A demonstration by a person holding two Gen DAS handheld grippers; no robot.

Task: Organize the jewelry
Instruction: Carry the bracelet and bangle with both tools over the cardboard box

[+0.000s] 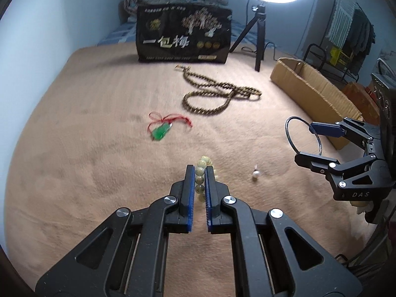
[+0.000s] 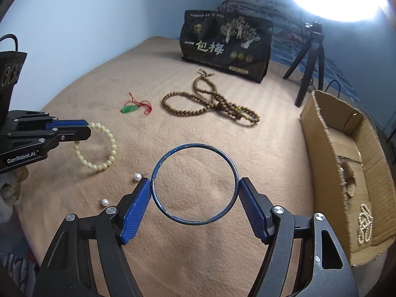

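My left gripper is shut on a pale yellow bead bracelet, which hangs as a loop from its fingers in the right wrist view. My right gripper is shut on a thin blue metal bangle, held by its two sides above the bed; it also shows in the left wrist view. A long brown bead necklace, a green pendant on red cord and two pearl earrings lie on the tan blanket.
An open cardboard box at the right holds a pearl strand and other pieces. A black printed bag and a ring light tripod stand at the back. A blue wall runs along the left.
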